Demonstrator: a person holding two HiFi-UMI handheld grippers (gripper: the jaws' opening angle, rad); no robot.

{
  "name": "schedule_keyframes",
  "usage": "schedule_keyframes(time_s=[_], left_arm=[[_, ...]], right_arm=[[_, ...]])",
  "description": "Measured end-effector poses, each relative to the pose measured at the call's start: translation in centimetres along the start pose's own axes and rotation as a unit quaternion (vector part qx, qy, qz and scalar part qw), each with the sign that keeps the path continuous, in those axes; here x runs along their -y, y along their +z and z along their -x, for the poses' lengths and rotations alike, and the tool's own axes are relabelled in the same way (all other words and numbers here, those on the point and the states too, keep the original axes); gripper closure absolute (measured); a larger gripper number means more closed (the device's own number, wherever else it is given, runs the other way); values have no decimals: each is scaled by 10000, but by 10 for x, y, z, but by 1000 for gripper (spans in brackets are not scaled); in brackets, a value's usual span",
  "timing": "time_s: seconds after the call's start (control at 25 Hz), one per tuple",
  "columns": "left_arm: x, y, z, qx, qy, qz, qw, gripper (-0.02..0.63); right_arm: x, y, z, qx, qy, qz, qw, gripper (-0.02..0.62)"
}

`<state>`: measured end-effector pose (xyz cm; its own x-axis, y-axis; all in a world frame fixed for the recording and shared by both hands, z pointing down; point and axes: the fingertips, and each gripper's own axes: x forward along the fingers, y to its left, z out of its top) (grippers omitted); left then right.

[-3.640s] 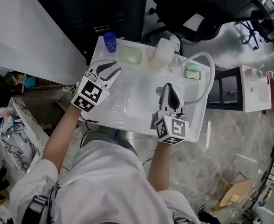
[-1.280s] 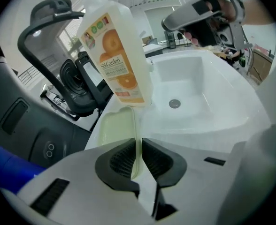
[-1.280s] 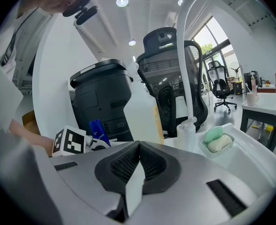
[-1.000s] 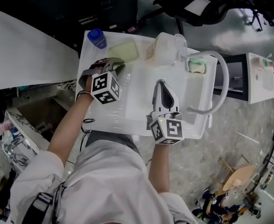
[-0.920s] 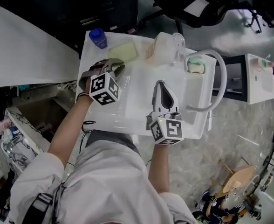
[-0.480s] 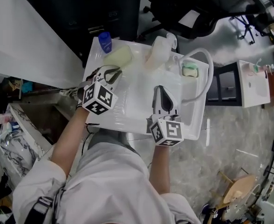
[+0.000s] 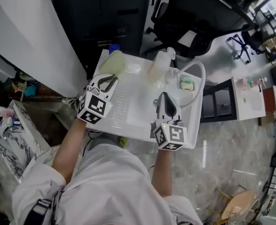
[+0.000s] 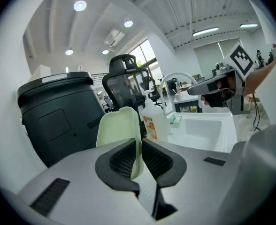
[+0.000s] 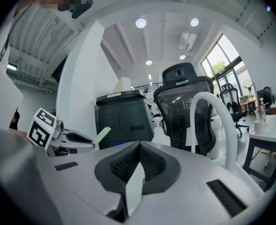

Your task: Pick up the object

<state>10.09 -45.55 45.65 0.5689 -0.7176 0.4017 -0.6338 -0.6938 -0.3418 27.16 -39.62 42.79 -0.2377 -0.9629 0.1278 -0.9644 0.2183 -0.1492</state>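
Note:
A pale green, flat rounded dish (image 7: 112, 63) is held up on edge above the back left corner of the white sink unit (image 7: 124, 102). My left gripper (image 7: 111, 80) is shut on its lower rim. In the left gripper view the dish (image 8: 119, 128) stands upright between the pads of that gripper (image 8: 139, 149). My right gripper (image 7: 165, 97) hovers over the basin, shut with nothing in it. The right gripper view shows its jaws (image 9: 137, 161) meeting, with the green dish (image 9: 102, 136) far to the left.
A blue-capped bottle (image 7: 113, 47) stands at the back left corner. A white jug (image 7: 157, 65) sits at the back middle. A curved white faucet (image 7: 194, 69) arches over a small green soap (image 7: 187, 84) at the right. A black bin and an office chair stand behind.
My left gripper has closed on the green dish, which lay flat at the back left, and lifted it up on edge. The right gripper stays over the basin.

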Motion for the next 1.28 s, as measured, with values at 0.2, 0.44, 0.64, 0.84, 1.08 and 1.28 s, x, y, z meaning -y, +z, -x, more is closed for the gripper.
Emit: schedule_keyframes(time_s=[0.2,0.44,0.64,0.84,1.08,1.28], left_arm=[[-17,15,32,301,355,292,9985,551],[-33,30,65,678,722,411,9942,551],[-38,39,85,897,891,422,9911,551],[-39,42,99,1077,954,524,9882,551],[-44,37,111,1151,1079,630,9855,551],[-51,34,115,1173,1188,711,9834,551]], right_arm=[[-7,20,8,171,53,132,9998,589],[-12,40,17,426,24,299,9986,589],[-15,53,28,614,-4,376,9974,589],[-15,54,39,700,-84,378,9968,591],[-15,55,43,714,-146,466,9963,591],[-15,58,40,712,-106,496,9962,591]])
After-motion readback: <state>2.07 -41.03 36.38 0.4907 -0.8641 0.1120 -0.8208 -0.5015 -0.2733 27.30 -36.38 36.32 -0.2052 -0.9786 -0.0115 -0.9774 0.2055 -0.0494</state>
